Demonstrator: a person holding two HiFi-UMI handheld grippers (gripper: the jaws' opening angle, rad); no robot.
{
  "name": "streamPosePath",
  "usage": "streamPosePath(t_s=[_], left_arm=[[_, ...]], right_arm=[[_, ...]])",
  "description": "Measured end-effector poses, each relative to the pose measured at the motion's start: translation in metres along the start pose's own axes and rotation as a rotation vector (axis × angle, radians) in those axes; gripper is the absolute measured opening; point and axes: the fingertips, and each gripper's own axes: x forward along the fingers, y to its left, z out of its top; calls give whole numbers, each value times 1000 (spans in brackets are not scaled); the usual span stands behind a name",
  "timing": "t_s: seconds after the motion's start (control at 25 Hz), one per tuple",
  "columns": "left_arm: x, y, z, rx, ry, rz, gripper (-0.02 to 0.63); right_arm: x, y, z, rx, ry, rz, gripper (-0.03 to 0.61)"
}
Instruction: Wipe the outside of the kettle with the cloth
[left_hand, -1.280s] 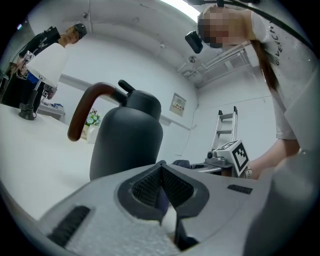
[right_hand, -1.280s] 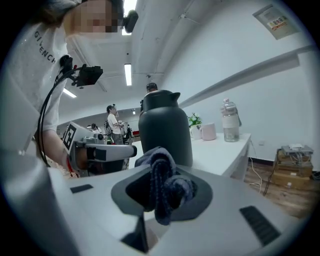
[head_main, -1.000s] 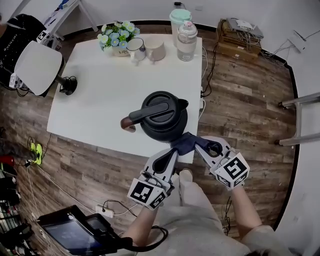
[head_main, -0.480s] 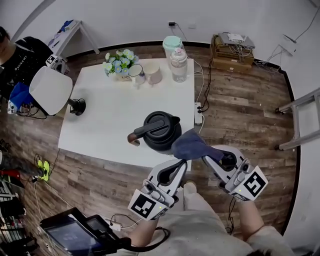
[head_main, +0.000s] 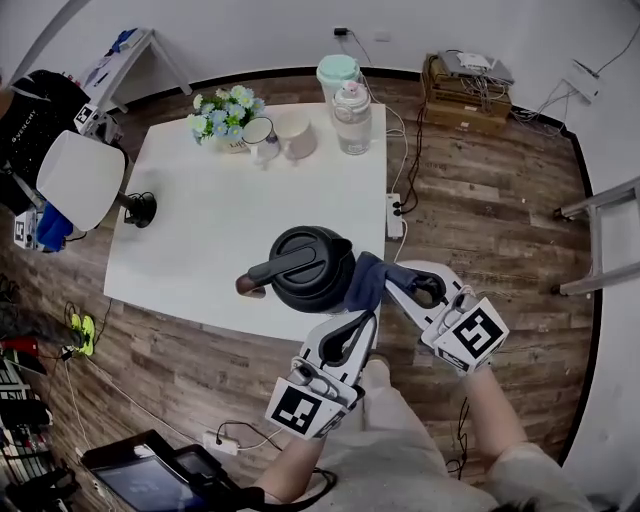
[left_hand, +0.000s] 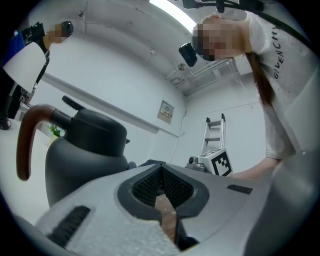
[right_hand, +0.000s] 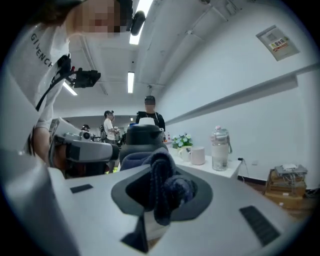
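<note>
My right tongs (head_main: 393, 287) are clenched on the dark blue cloth (head_main: 364, 280); a thick fold of it fills the space between the two jaws and hangs out in front. The cloth touches the right side of the black kettle (head_main: 305, 268). The kettle stands upright on the white surface (head_main: 200, 230), close to the edge on my side, its lid on and its brown-tipped handle pointing to my left.

My left tongs (left_hand: 161, 169) are closed with nothing between them; the tips meet, just beside the kettle and low, at the edge of the surface.

At the far edge stand a pot with flowers (head_main: 222, 108), two mugs (head_main: 280, 133), a clear bottle (head_main: 352, 115) and a tub with a green lid (head_main: 337, 72). What the mugs hold I cannot see.

On my white shirt (right_hand: 30, 80) the letters GIVENCH can be read. A small label on the wall (right_hand: 277, 42) has print, probably too small to read.
</note>
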Motion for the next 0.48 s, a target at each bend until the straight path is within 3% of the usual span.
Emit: streamPosePath(t_s=[0.32,0.48], left_arm=[[-10,7,-38,-50,54,42,6],[-26,20,-44,-48,90,90,6]], right_arm=[[14,-7,-81,55,203,-41,63],[7,-15,-86,59,265,-77,63]])
